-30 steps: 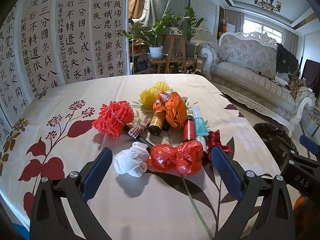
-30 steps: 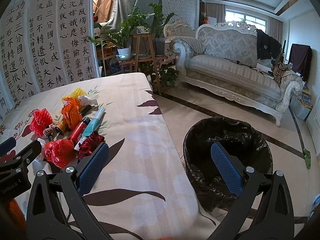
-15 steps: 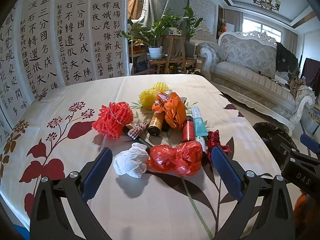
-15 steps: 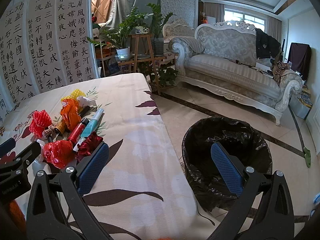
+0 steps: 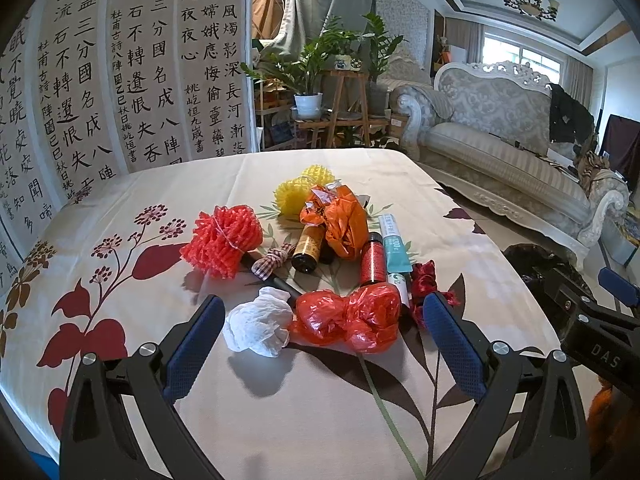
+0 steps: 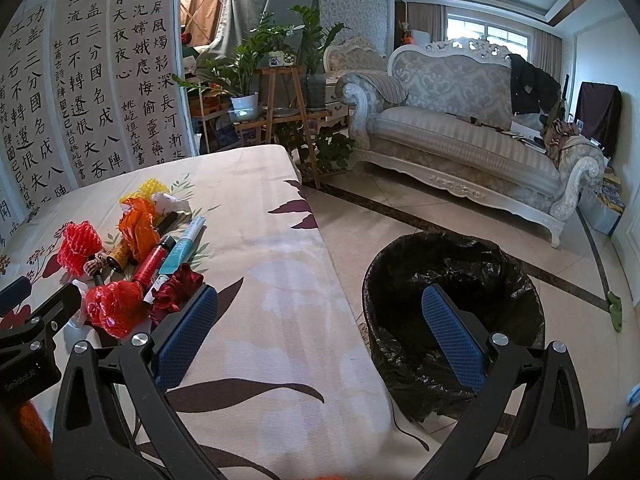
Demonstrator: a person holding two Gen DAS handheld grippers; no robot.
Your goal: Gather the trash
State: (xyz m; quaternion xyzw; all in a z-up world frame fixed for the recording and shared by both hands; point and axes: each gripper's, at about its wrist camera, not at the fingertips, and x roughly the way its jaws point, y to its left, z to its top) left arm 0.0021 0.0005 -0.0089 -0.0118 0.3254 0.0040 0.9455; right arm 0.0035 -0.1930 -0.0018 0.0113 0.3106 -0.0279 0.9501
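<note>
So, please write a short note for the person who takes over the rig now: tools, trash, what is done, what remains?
Left tool: open, empty, facing the trash pile on the table.
Right tool: open, empty, between the table edge and the bin with black liner on the floor.
Nearest pieces: white crumpled wrapper and red plastic bag, between the left tool's fingers but not gripped.
Done: nothing seen in the bin.
Left: every piece, including red foam net, orange bag, tube.

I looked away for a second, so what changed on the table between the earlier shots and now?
Almost nothing. The left gripper and right gripper hang open and empty as before; only the views drift slightly. The crumpled red plastic bag, white tissue wad and black-lined bin lie unmoved.
</note>
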